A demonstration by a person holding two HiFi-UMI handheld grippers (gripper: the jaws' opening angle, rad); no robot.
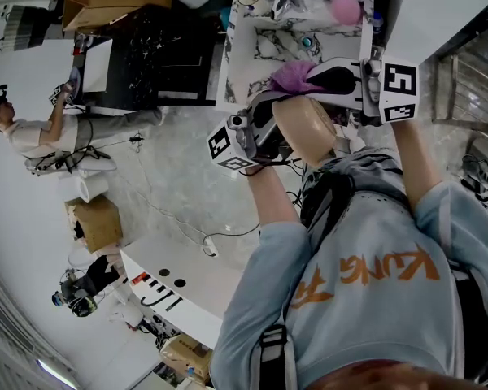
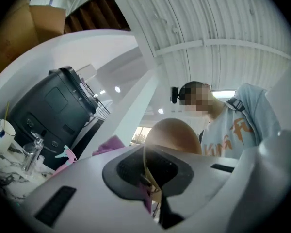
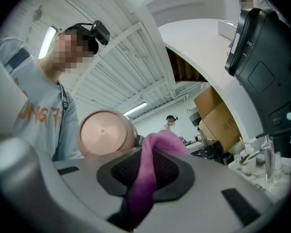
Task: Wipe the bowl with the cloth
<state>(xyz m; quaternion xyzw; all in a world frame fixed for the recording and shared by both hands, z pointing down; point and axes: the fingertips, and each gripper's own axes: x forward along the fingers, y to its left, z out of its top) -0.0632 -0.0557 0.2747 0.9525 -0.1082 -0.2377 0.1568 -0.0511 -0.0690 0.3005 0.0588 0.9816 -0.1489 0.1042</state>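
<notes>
The left gripper [image 1: 264, 116] is shut tight on the thin rim of a tan bowl [image 1: 305, 128]. It holds the bowl up in the air in front of the person. The bowl's round bottom faces the right gripper [image 1: 329, 75]. That gripper pinches a purple cloth [image 1: 293, 78]. The cloth sticks up from between its jaws, just beside the bowl. I cannot tell if the cloth touches the bowl. A marble counter [image 1: 260, 39] is behind them.
</notes>
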